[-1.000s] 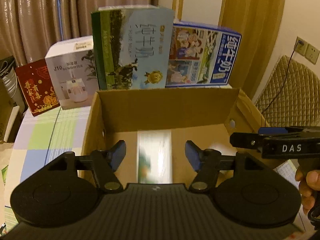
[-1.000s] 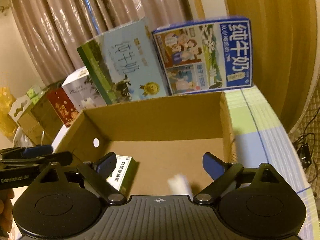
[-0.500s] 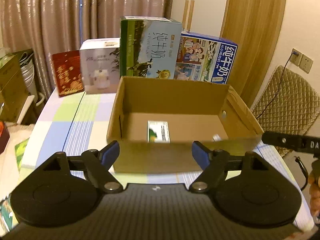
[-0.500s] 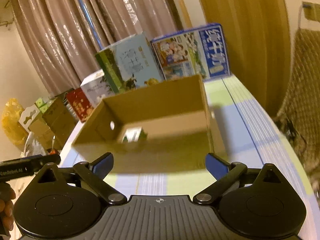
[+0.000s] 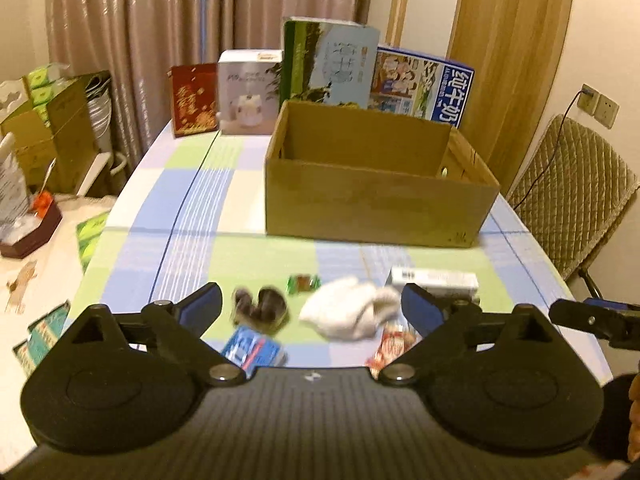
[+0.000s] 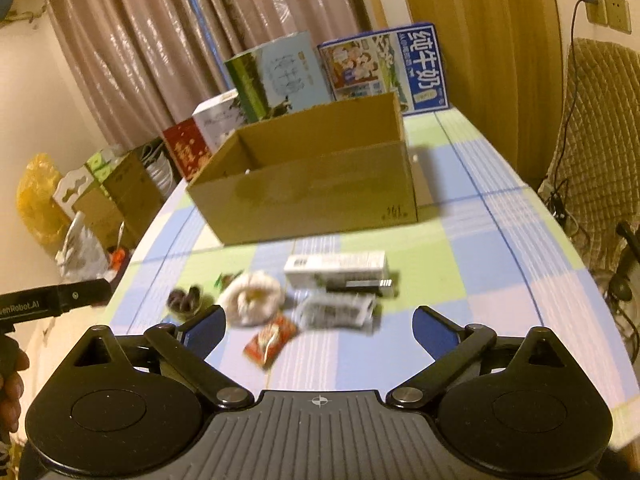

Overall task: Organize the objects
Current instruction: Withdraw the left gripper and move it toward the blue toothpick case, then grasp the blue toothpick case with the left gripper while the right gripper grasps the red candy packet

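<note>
holding both tools over the checked tablecloth (image 5: 168, 216), we see the left gripper (image 5: 311, 304) just opened wide and the right gripper (image 6: 318, 326) wide too — both empty. small items — a white cloth (image 5: 352, 316), a white box (image 6: 336, 266), a red packet (image 6: 270, 340) — lie near the cardboard box (image 5: 376, 200).
</note>
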